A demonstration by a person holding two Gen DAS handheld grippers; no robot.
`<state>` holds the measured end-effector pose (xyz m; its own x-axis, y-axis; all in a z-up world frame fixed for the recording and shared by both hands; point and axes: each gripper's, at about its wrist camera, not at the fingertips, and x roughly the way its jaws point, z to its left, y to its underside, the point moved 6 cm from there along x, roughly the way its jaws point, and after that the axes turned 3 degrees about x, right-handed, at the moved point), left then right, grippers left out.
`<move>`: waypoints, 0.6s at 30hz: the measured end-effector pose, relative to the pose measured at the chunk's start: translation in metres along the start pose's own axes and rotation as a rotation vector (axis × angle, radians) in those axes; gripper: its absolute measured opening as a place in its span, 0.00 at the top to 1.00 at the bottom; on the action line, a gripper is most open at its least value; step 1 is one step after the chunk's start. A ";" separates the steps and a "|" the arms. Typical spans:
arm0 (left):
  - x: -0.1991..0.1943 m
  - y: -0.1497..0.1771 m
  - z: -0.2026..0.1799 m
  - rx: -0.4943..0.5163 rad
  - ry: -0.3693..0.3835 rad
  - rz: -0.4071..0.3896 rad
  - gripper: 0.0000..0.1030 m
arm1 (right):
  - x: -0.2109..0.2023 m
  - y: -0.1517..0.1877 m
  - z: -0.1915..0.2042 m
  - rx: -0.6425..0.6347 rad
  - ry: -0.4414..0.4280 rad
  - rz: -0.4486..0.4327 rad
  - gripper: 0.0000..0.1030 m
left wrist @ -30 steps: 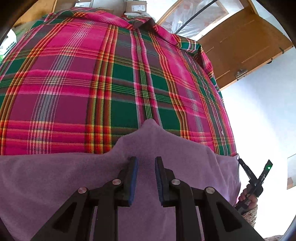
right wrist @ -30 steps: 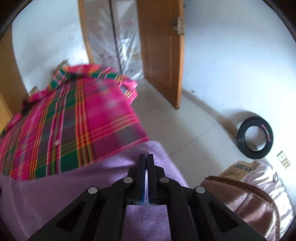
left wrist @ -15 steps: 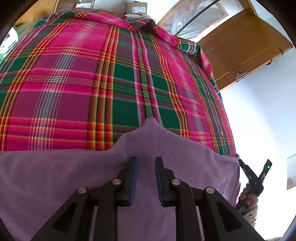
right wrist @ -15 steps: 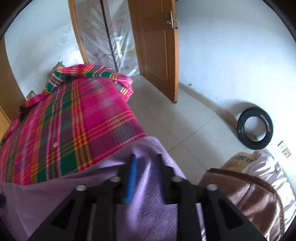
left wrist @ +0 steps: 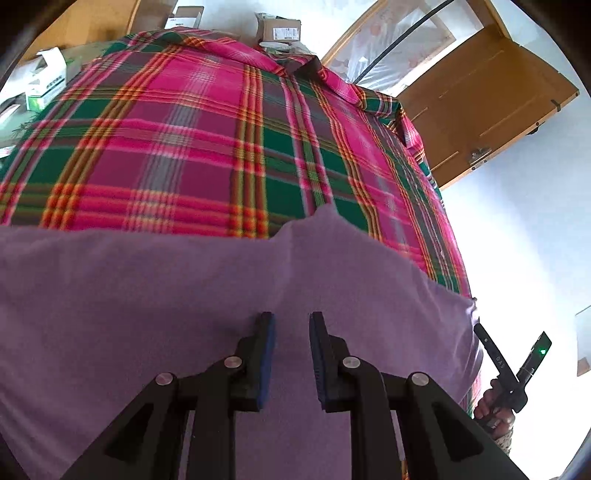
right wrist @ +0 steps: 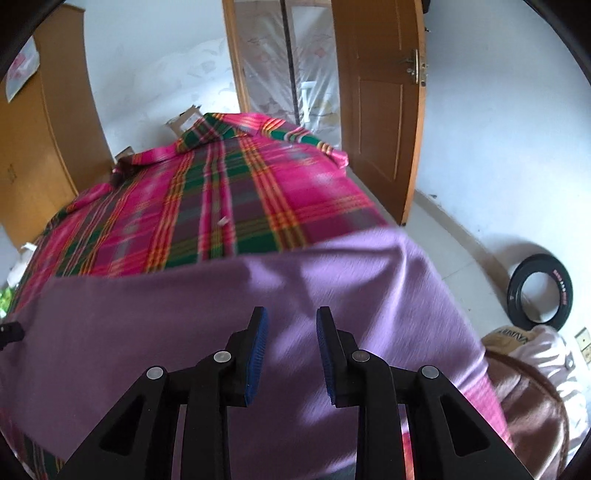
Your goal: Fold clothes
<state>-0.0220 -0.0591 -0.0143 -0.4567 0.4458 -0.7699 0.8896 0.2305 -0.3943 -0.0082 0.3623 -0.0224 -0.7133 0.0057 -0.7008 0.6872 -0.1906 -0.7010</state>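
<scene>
A purple garment [left wrist: 184, 295] [right wrist: 184, 314] lies spread over the near part of a bed covered by a pink, green and orange plaid cloth [left wrist: 221, 147] [right wrist: 229, 199]. My left gripper [left wrist: 291, 319] hovers over the purple garment with its blue-padded fingers apart and nothing between them. My right gripper [right wrist: 290, 315] is also open above the same garment, near its right edge, holding nothing. In the left wrist view the right gripper [left wrist: 513, 365] shows at the lower right, held by a hand [left wrist: 491, 406].
A wooden door [right wrist: 380, 110] stands open beyond the bed. A black ring [right wrist: 539, 288] lies on the tiled floor at right, next to a brown blanket [right wrist: 532, 406]. Cardboard boxes [left wrist: 280, 29] sit past the bed's far end. A wooden wardrobe [right wrist: 33, 147] stands left.
My right gripper opened and let go of the purple garment's edge, then lifted back. The left gripper stayed open and drew back slightly, showing more of the room.
</scene>
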 end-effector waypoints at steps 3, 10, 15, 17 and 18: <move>-0.010 0.010 0.006 0.000 -0.018 -0.017 0.81 | -0.011 0.011 0.007 -0.029 0.020 -0.026 0.73; -0.031 0.040 0.033 -0.037 -0.031 -0.053 0.81 | -0.024 0.029 0.010 -0.084 0.125 -0.058 0.72; -0.046 0.059 0.051 -0.067 -0.003 -0.093 0.81 | -0.028 0.042 -0.016 0.002 0.154 -0.041 0.72; -0.052 0.065 0.056 -0.078 0.008 -0.109 0.81 | -0.034 0.044 -0.017 0.011 0.161 -0.050 0.72; -0.054 0.067 0.058 -0.080 0.008 -0.113 0.81 | -0.037 0.046 -0.017 0.016 0.165 -0.054 0.72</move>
<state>0.0624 -0.1182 -0.0285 -0.5539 0.4202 -0.7188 0.8299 0.3479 -0.4361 0.0516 0.3705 -0.0309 -0.7161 0.1771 -0.6752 0.6452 -0.2011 -0.7371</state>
